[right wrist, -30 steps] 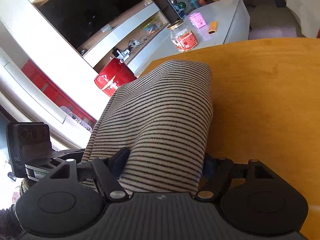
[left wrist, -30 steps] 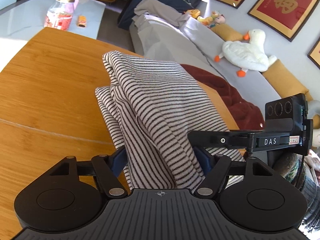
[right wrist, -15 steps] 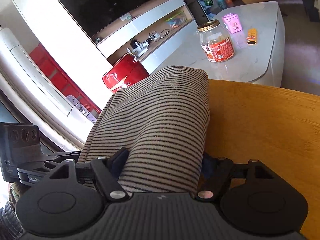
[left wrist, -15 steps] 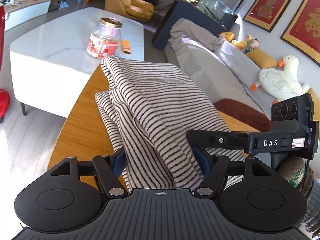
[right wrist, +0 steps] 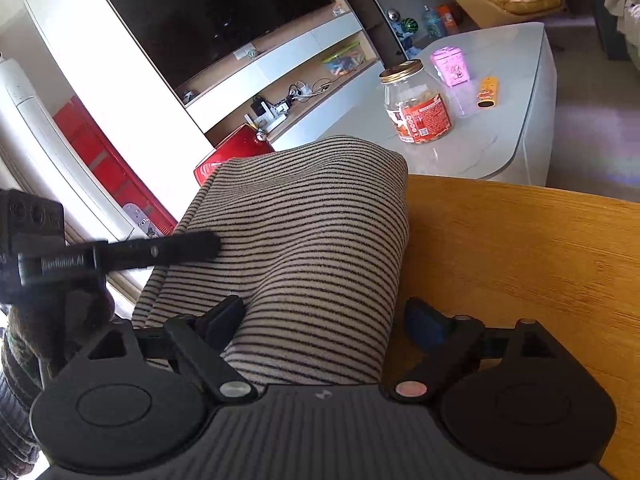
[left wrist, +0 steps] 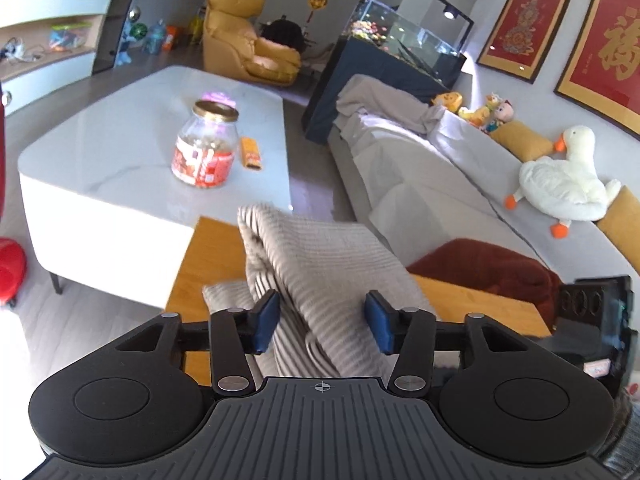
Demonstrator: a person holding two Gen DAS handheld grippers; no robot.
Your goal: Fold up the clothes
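Note:
A black-and-white striped garment lies folded in a thick bundle on the wooden table. In the left wrist view it is blurred and runs between the blue pads of my left gripper, whose jaws stand wide apart. In the right wrist view the same garment lies between the fingers of my right gripper, also spread wide, at the left part of the table. The left gripper's body shows over the garment's left side.
A white coffee table with a glass jar stands beyond the wooden table's far edge. A grey sofa with a plush duck is to the right. A dark red cloth lies by the table's right edge.
Both grippers have opened and let go of the striped garment. They have drawn back and lifted, so the garment sits lower and farther off in both views.

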